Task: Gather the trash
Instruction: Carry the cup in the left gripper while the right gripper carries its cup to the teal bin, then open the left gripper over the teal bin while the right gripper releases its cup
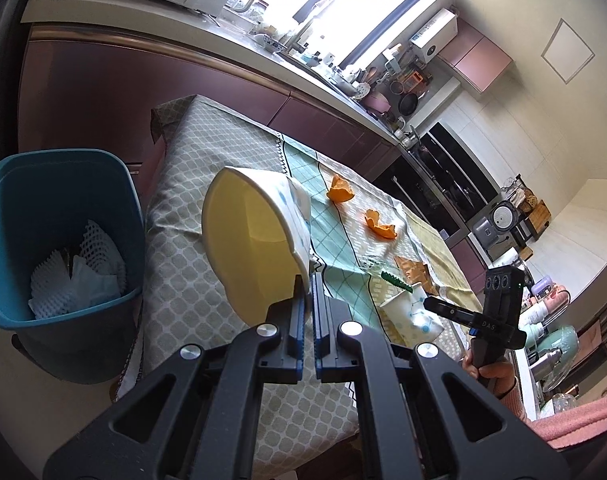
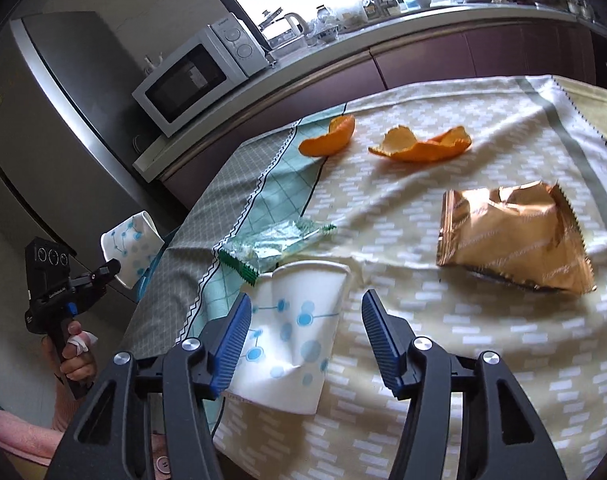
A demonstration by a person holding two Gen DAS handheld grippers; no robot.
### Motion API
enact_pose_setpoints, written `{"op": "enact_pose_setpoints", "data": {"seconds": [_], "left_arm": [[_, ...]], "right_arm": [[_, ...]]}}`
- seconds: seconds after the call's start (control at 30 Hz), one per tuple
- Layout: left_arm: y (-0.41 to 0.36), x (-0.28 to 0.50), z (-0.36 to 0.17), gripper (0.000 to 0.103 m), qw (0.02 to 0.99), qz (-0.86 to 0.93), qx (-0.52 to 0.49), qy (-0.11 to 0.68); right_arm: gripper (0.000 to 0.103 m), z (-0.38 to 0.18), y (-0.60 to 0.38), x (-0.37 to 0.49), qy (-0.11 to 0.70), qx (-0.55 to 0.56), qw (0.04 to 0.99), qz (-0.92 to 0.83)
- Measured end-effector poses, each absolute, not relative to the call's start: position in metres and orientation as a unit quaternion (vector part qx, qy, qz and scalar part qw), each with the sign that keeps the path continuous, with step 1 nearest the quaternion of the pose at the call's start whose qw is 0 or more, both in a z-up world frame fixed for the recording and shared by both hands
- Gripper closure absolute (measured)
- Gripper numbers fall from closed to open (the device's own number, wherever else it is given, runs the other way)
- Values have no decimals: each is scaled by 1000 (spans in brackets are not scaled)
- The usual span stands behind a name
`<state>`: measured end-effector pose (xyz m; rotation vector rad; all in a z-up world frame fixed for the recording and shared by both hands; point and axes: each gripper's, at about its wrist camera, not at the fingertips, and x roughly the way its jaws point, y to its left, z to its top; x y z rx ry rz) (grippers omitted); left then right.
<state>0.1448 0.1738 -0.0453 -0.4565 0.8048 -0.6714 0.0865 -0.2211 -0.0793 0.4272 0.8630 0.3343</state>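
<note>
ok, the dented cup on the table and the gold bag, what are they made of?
Cup on the table: likely thin paper, matte white with blue dots; its wall is creased and caved in.
Gold bag: looks like metallised plastic film, glossy; sharp crinkles, zigzag-cut edge.

The paper cups (image 2: 291,336) were white with blue dots. The peels (image 2: 421,145) were orange, the wrapper (image 2: 511,236) coppery, the bin (image 1: 59,200) teal.

Bright window (image 1: 367,4) above a cluttered counter (image 1: 263,46). White microwave (image 2: 195,76) beside a steel fridge (image 2: 43,128). Pale tiled walls.
</note>
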Motion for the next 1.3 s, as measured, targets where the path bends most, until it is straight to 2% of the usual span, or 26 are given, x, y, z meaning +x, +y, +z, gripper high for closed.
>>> {"op": "enact_pose_setpoints", "data": {"seconds": [0.07,0.13,0.23,0.73,0.97,1.3], "left_arm": [[173,144,-46,99,841,-317,-215,381],[174,143,-46,99,842,-316,-214,381],[178,141,-47,99,843,-313,-215,381],[236,143,-49,99,870,-248,-224,363],[271,156,-57,99,885,-195,-216,365],[297,187,-99,99,872,-152,-216,412]], "right_arm": [[54,-87,-221,88,420,222,864,170],[68,-89,-221,88,418,237,858,182],[73,-83,-220,86,409,233,863,182],[74,-34,-191,72,367,201,873,251],[74,-18,-120,117,350,161,865,320],[74,-16,6,185,368,100,840,386]]}}
